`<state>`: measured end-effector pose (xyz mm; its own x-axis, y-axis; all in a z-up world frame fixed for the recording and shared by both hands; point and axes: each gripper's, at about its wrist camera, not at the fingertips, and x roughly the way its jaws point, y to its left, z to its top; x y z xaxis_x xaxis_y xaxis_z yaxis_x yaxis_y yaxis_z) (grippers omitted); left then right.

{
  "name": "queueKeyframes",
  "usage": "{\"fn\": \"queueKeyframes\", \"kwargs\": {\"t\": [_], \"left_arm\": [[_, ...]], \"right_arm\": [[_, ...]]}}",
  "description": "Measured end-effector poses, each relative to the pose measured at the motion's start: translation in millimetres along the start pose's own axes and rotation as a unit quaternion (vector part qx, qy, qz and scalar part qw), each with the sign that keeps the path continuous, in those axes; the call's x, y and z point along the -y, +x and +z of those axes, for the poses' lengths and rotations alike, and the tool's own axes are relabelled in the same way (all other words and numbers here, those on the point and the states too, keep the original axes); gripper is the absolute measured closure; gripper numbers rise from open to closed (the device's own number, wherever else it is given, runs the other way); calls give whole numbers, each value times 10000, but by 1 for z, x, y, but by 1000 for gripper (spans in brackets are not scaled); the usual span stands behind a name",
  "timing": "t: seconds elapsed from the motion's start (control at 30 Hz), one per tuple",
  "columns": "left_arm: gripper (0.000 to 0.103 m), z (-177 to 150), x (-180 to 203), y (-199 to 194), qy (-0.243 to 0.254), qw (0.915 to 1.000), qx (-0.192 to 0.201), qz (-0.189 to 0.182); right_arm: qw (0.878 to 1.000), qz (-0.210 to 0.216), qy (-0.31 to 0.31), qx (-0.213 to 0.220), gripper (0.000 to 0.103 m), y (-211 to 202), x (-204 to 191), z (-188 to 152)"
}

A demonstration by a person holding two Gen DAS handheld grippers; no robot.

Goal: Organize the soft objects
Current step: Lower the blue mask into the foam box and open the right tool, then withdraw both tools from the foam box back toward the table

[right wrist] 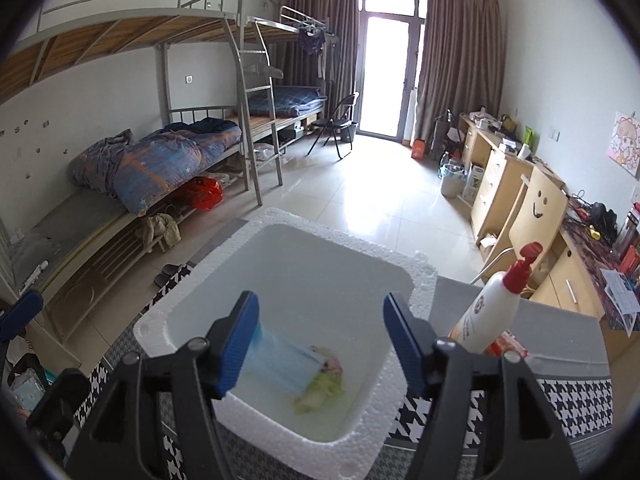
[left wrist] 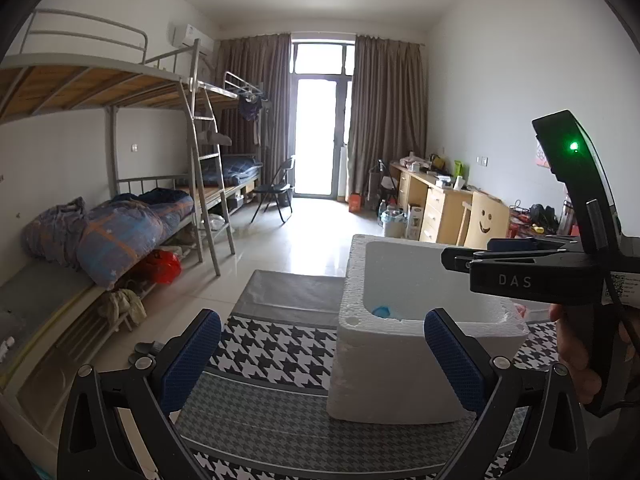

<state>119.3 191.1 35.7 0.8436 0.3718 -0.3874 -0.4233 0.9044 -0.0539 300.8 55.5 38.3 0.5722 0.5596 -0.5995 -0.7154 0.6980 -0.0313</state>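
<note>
A white foam box (right wrist: pixel 404 276) stands on a houndstooth cloth (right wrist: pixel 576 404). In the right wrist view my right gripper (right wrist: pixel 322 340) hangs open over the box. A blurred light-blue soft thing (right wrist: pixel 284 364) lies below it, one end close to the left pad (right wrist: pixel 240 340), beside a green and pink soft thing (right wrist: pixel 326 388) on the box floor. The pads do not press on anything. In the left wrist view my left gripper (left wrist: pixel 320 360) is open and holds nothing, level with the near left side of the box (left wrist: pixel 400 368). A bit of blue (left wrist: pixel 382 311) shows inside. The right gripper (left wrist: pixel 452 259) reaches over the box from the right.
A white spray bottle with a red nozzle (right wrist: pixel 496 312) stands just right of the box. Bunk beds with a blue quilt (right wrist: pixel 160 160) line the left wall. Wooden desks and a smiley-backed chair (right wrist: pixel 536 208) run along the right. Tiled floor (right wrist: pixel 360 184) lies beyond.
</note>
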Motion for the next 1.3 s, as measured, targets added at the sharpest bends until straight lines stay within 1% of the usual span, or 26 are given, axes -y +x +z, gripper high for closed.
{"fn": "queueKeyframes", "kwargs": {"t": [0.2, 0.27, 0.33, 0.37, 0.43, 0.47, 0.87, 1.2, 1.27, 1.3], "left_arm": [[1, 1, 3, -3, 4, 10000, 11, -35], [1, 1, 6, -5, 20, 10000, 12, -45], [1, 2, 9, -6, 45, 10000, 29, -63], [1, 2, 10, -7, 61, 10000, 37, -63], [1, 3, 13, -8, 77, 9999, 53, -86], [1, 4, 14, -10, 82, 9999, 66, -96], [1, 7, 34, -24, 182, 9991, 240, -284], [1, 2, 51, -35, 256, 9982, 288, -462], [1, 3, 54, -36, 263, 9980, 297, -490], [1, 2, 55, -38, 263, 9979, 308, -511]], "right_arm": [[9999, -36, 73, 67, 33, -7, 7, -2], [9999, -14, 105, 91, 31, -10, 8, -2], [9998, -14, 129, 132, 26, -15, 9, -2], [9998, -6, 126, 162, 25, -18, 8, -3], [9996, -17, 95, 274, 21, -26, 9, -3], [9994, -22, 73, 330, 20, -29, 9, -4], [9968, 16, 183, 775, 19, -68, 24, -15], [9942, -14, 218, 1056, 19, -95, 25, -30], [9936, -15, 249, 1102, 18, -99, 28, -34], [9931, -46, 268, 1142, 15, -101, 30, -37]]}}
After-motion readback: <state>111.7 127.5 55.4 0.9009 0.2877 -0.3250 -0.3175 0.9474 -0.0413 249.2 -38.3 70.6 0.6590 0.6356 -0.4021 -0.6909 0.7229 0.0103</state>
